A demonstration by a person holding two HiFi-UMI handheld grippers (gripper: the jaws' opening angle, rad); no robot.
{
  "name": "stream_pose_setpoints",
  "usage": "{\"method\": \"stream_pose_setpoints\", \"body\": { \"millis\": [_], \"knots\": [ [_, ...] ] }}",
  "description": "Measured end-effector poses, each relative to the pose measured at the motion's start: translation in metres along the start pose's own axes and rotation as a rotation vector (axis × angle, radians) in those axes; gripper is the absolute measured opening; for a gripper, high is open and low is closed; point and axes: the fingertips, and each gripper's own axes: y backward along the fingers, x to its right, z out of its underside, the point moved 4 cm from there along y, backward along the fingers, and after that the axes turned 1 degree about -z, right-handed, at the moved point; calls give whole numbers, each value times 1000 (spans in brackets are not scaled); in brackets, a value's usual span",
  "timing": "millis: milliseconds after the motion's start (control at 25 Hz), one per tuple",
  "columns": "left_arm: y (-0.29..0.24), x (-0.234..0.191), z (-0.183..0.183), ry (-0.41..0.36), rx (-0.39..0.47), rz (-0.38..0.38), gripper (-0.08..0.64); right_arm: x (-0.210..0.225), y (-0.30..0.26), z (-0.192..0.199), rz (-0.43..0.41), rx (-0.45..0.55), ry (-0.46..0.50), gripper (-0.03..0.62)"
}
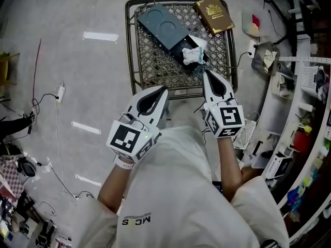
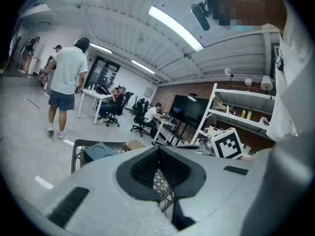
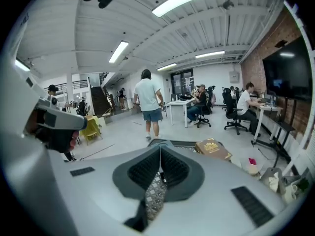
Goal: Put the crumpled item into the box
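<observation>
A crumpled white item (image 1: 194, 53) lies in the open dark tray at the end of a dark teal box (image 1: 161, 24) on a wire-mesh table (image 1: 155, 66). My left gripper (image 1: 164, 90) hovers at the table's near edge, shut and empty. My right gripper (image 1: 206, 73) is over the near right part of the mesh, just short of the crumpled item, also shut with nothing in it. In the left gripper view the box (image 2: 101, 151) shows beyond the closed left gripper (image 2: 158, 147). The right gripper view shows the closed right gripper (image 3: 160, 147); the crumpled item is hidden behind it.
A brown book-like case (image 1: 213, 14) lies on the table's far right corner, also seen as the case (image 3: 212, 147). Cables and a power strip (image 1: 60, 92) lie on the floor at left. Cluttered shelves (image 1: 305, 112) curve along the right. A person (image 2: 66, 82) walks beyond the table.
</observation>
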Motion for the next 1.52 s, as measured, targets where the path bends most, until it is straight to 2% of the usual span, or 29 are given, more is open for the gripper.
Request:
{"method": "stream_pose_setpoints", "body": {
  "millis": [320,680,1520],
  "knots": [
    [22,2,-20,-13,51,-14,21,-16,30,-24,-2,55,38,21],
    [39,1,-26,-18,83,-27,21,-31,53,-23,-2,90,43,21],
    [50,6,-25,-21,99,-25,21,-42,65,-31,-17,113,62,21]
  ]
}}
